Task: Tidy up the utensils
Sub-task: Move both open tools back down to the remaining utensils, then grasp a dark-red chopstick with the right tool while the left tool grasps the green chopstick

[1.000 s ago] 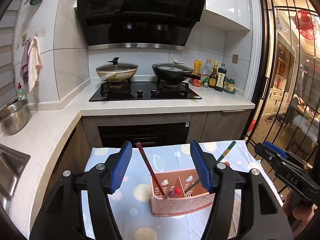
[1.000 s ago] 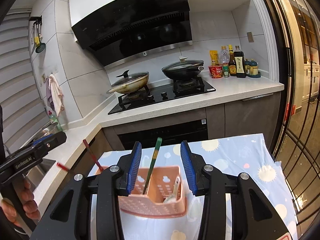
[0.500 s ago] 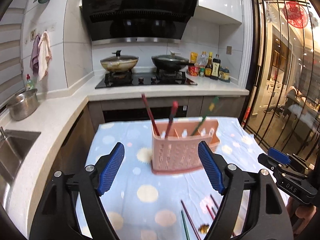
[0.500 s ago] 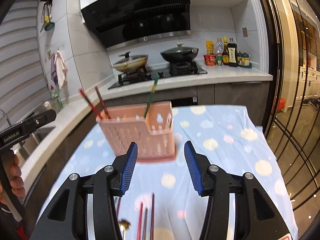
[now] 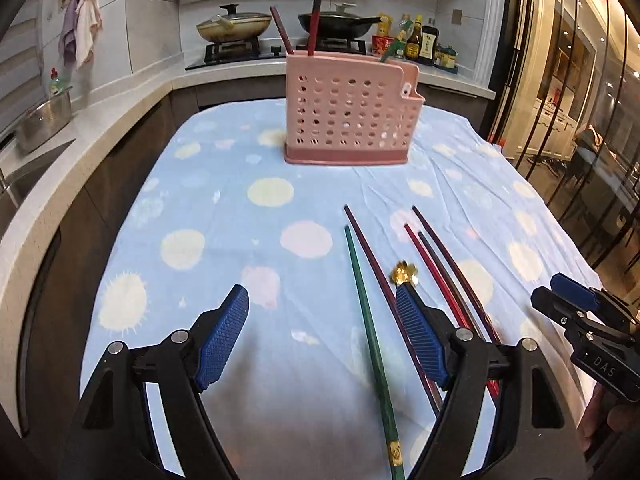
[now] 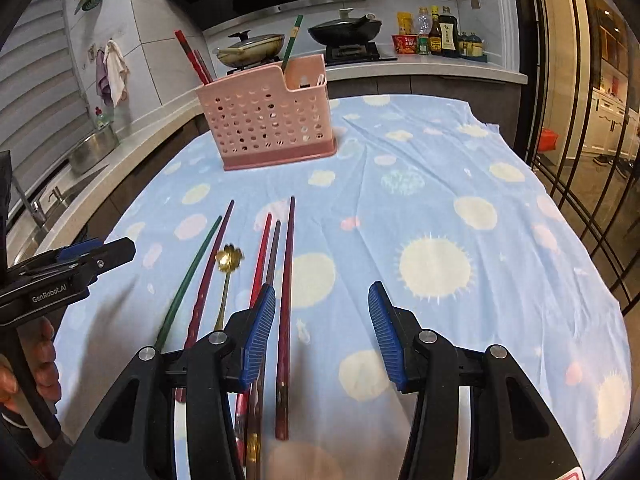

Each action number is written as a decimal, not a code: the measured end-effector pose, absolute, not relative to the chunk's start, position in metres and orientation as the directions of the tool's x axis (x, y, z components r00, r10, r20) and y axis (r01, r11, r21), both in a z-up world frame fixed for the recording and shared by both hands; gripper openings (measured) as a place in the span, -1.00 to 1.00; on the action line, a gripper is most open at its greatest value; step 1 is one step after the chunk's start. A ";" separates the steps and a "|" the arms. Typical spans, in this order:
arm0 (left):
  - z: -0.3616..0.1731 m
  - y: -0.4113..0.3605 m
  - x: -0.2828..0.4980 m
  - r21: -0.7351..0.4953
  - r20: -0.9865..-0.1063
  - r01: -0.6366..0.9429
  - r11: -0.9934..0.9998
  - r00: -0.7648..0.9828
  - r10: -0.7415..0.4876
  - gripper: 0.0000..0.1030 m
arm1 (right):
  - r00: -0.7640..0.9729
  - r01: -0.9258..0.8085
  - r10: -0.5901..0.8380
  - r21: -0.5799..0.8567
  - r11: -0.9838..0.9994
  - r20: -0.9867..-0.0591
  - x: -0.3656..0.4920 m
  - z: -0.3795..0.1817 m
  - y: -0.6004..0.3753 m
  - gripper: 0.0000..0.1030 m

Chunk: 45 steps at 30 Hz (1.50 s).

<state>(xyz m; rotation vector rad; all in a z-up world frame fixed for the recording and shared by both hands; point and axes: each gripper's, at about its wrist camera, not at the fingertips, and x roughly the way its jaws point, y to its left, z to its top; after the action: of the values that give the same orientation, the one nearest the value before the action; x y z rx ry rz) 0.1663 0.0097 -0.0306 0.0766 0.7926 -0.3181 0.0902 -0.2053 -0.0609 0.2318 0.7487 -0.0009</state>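
I held both hand-held grippers, left [image 5: 320,332] and right [image 6: 322,320], spread apart and empty above loose chopsticks [image 6: 285,280]; the pink perforated plastic utensil holder [image 5: 352,114] stood farther off.

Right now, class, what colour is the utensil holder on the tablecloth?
Pink, with round holes. The holder shows best in the left wrist view.

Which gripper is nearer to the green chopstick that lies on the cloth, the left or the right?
Left. The green chopstick lies between the open fingers of the left gripper. The right gripper, also open, is off to the chopstick's right, past the gold spoon.
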 end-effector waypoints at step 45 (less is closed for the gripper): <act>-0.089 -0.004 0.090 0.023 -0.778 0.380 0.925 0.588 -0.222 -0.15 | 0.702 0.027 0.054 0.103 0.994 -0.710 0.047 -0.105 -0.175 -0.49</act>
<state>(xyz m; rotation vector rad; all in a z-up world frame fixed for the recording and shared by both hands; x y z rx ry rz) 0.0895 -0.0036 -0.0885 0.1950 0.8749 -0.3530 0.0473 -0.1746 -0.1046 0.1090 0.7924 0.0150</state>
